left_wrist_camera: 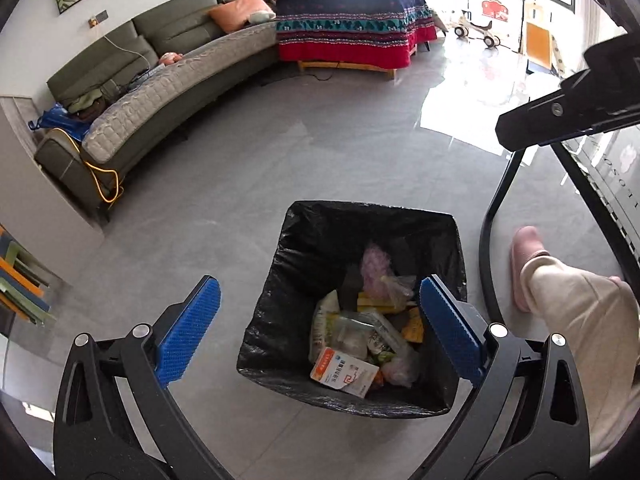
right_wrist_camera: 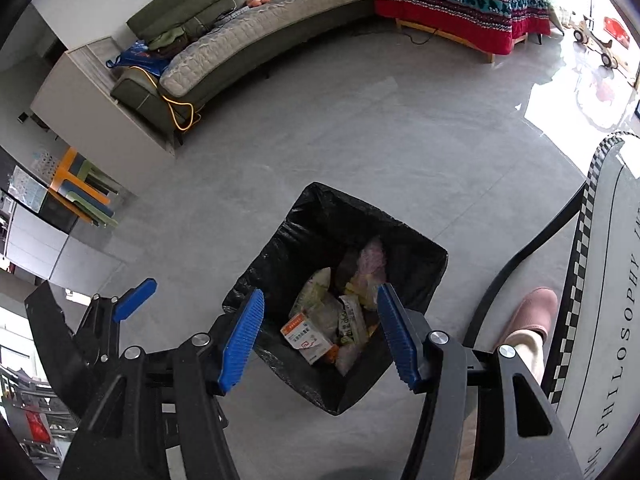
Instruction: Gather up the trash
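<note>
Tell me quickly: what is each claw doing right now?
Left claw: open, holding nothing, above the bin.
Right claw: open, holding nothing, above the same bin.

Left wrist camera looks steeply down between its own tongs [left_wrist_camera: 320,328] at the black-lined trash bin [left_wrist_camera: 280,280] on the grey floor [left_wrist_camera: 280,140], close above it. Right wrist camera, just beside it, tilts down the same way, its tongs [right_wrist_camera: 320,336] framing that bin [right_wrist_camera: 276,248] from slightly further right. Both views share the bin, the floor, the green sofa [left_wrist_camera: 120,64] along the far wall, and a pink slipper [left_wrist_camera: 524,256].
</note>
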Demonstrator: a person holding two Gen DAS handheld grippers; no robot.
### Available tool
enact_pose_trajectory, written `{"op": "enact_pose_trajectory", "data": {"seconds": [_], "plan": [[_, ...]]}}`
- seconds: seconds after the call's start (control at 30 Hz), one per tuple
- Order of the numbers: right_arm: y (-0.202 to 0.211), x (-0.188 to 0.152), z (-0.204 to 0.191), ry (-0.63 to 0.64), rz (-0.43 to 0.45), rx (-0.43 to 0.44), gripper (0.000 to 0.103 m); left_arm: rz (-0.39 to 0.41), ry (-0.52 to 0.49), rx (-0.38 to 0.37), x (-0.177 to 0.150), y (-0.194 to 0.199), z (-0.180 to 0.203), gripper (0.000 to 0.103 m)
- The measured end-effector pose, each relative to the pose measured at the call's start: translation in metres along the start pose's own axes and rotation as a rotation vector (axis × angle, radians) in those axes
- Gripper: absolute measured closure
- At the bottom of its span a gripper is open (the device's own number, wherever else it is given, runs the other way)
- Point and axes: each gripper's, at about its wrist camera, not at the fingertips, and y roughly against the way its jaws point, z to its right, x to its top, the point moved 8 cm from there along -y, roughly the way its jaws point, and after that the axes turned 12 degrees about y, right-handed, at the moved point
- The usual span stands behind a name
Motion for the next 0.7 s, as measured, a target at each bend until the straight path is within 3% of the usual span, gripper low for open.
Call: {"op": "enact_pose_trajectory", "data": {"seconds": [0.33, 0.4, 0.53, 0.7], "plan": [[0.019, -0.007, 0.001, -0.013, 0.037, 0.021, 0.043, 0.020, -0.036, -0.032, 0.004, 0.010, 0.020, 0.006], [0.028, -0.012, 0.006, -0.018, 0.050, 0.026, 0.038, 0.028, -0.047, -0.046, 0.006, 0.014, 0.028, 0.006], [0.053, -0.028, 0.024, -0.040, 0.100, -0.005, 0.036, 0.054, -0.074, -0.116, 0.013, 0.030, 0.062, 0.006], [0.090, -0.055, 0.065, -0.099, 0.159, -0.082, 0.022, 0.082, -0.167, -0.222, 0.019, 0.046, 0.127, 0.006]]}}
